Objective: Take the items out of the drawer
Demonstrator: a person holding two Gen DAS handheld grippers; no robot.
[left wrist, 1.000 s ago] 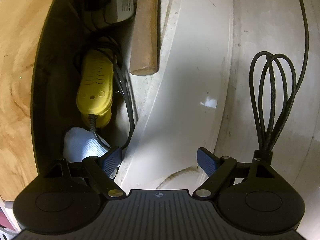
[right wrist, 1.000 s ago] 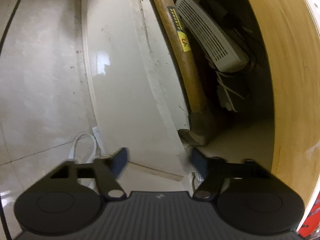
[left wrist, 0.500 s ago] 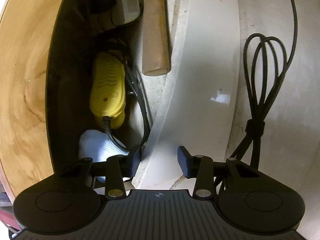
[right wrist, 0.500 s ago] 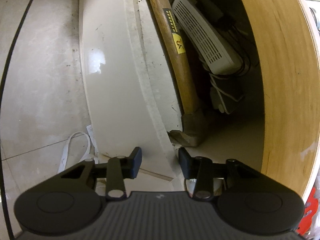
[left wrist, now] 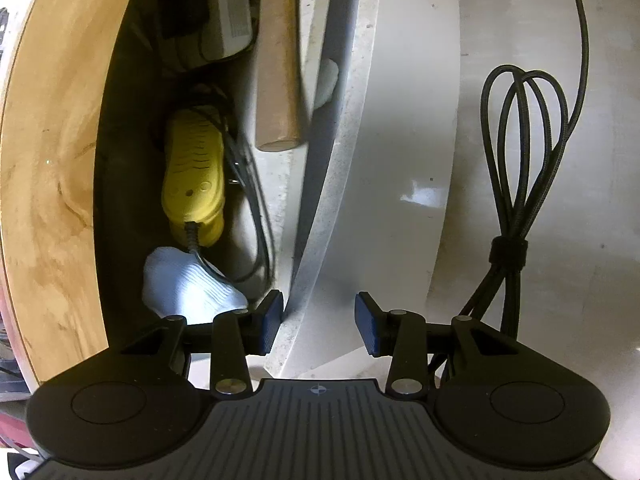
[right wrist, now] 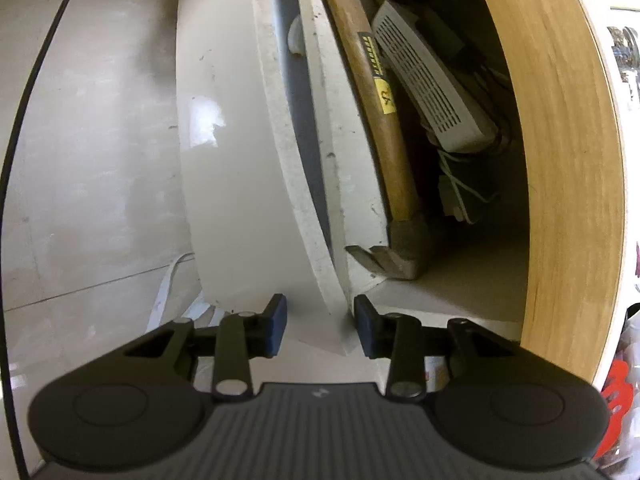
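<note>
The white drawer front stands pulled out from under a wooden top; it also shows in the right wrist view. Both grippers straddle its top edge. My left gripper has its pads on either side of the panel. My right gripper does the same at the other end. Whether the pads press the panel I cannot tell. Inside lie a wooden-handled hammer, a white router, a yellow device with a black cord and a white cloth.
A coiled black cable lies on the pale tiled floor outside the drawer. A white strap lies on the floor by the right end. The wooden top overhangs the drawer's contents closely.
Both grippers have narrowed from wide open around the drawer front's edge. The drawer has come further out, and a gap now shows behind the front panel.
</note>
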